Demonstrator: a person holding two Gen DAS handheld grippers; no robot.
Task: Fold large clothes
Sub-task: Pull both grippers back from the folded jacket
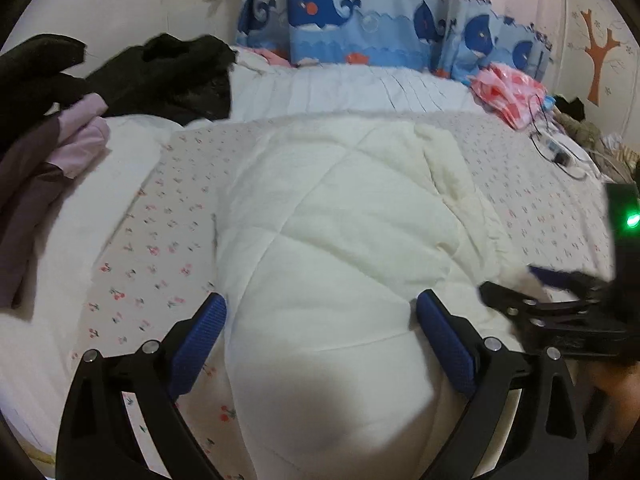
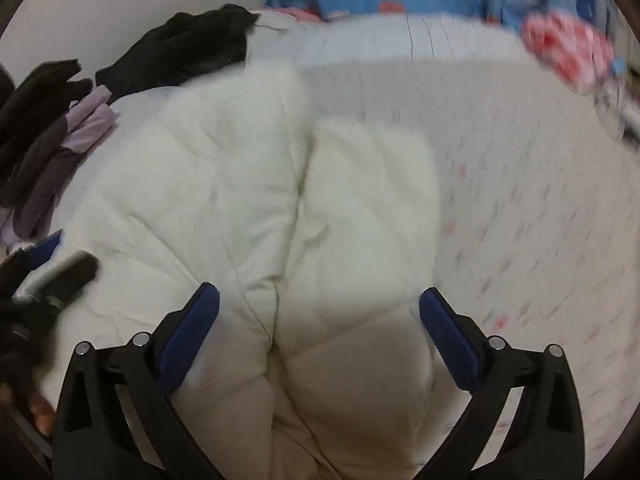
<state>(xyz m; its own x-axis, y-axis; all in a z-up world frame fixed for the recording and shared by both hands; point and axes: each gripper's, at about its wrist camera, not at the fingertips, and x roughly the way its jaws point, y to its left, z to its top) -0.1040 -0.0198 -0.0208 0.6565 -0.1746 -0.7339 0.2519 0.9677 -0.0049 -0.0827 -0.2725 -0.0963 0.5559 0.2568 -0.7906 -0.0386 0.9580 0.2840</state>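
Observation:
A white quilted padded garment point(image 1: 340, 220) lies on the floral bed sheet point(image 1: 160, 240), folded into a long bundle. In the right wrist view it point(image 2: 248, 184) shows two folded halves side by side with a seam between them. My left gripper point(image 1: 320, 316) is open just above the near end of the garment, its blue pads on either side. My right gripper point(image 2: 320, 304) is open over the garment's near end too. In the left wrist view the right gripper point(image 1: 520, 280) shows at the right, with white fabric between its tips.
A pile of black point(image 1: 168, 72) and lilac-purple clothes point(image 1: 80, 136) lies at the left. A pink-red patterned cloth point(image 1: 508, 92) and a cable with a device point(image 1: 556, 156) lie at the far right. A whale-print curtain point(image 1: 340, 12) hangs behind the bed.

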